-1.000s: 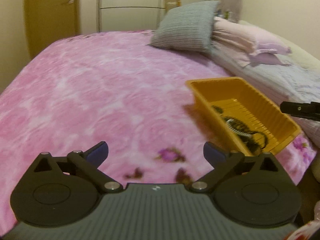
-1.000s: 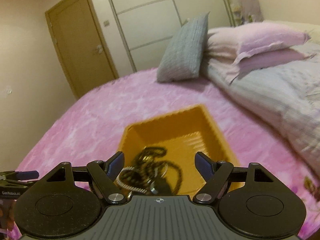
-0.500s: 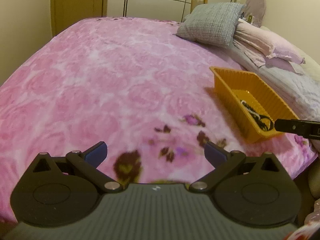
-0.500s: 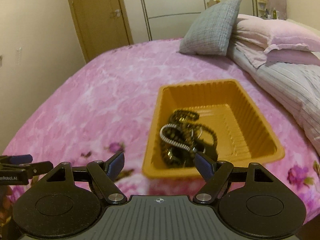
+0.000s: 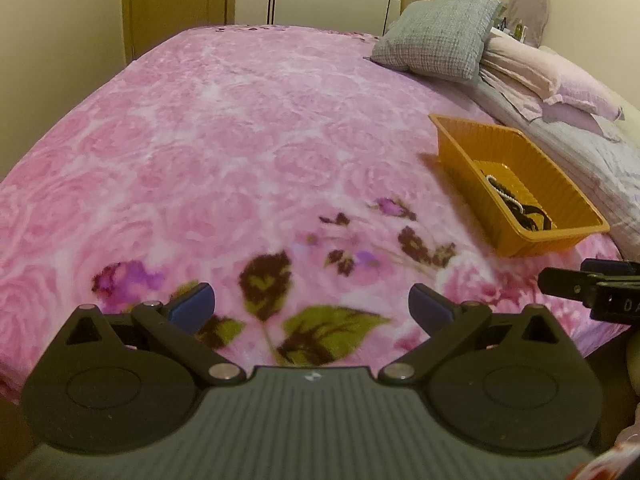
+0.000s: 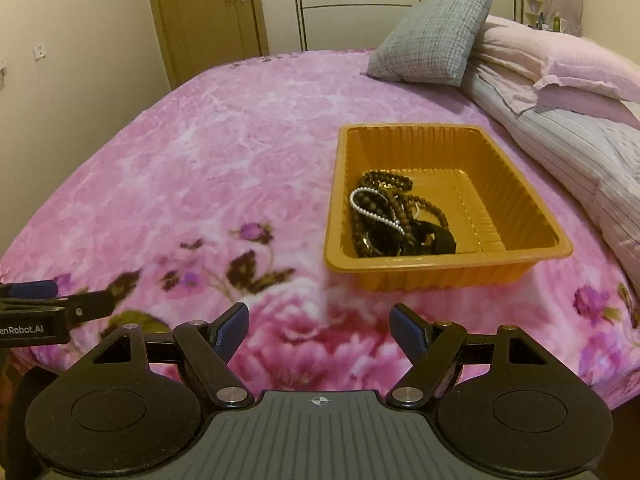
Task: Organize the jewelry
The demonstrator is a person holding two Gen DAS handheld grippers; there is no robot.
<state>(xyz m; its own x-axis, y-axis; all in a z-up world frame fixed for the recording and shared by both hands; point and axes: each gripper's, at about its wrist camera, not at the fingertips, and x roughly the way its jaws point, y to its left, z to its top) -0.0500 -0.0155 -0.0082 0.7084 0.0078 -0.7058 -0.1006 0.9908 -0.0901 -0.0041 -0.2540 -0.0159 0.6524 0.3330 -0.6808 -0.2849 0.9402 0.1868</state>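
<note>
An orange plastic tray (image 6: pixel 516 184) sits on the pink floral bedspread (image 6: pixel 208 168); it also shows in the left wrist view (image 5: pixel 560 236). In it lies a tangle of dark bead strands and a white pearl strand (image 6: pixel 392 216), also seen in the left wrist view (image 5: pixel 516 204). My right gripper (image 6: pixel 319 326) is open and empty, near the bed's front edge, in front of the tray. My left gripper (image 5: pixel 311 306) is open and empty over the bedspread (image 5: pixel 224 152), left of the tray. Each gripper's tip shows in the other's view.
A grey pillow (image 6: pixel 432 36) and pink pillows (image 6: pixel 560 68) lie at the head of the bed on the right. A striped quilt (image 6: pixel 592 152) runs along the tray's right side. A wooden door (image 6: pixel 208 16) and wardrobe stand behind.
Both grippers have drawn back from the tray toward the bed's front edge. The tray now lies farther ahead of both. The jaws stay open.
</note>
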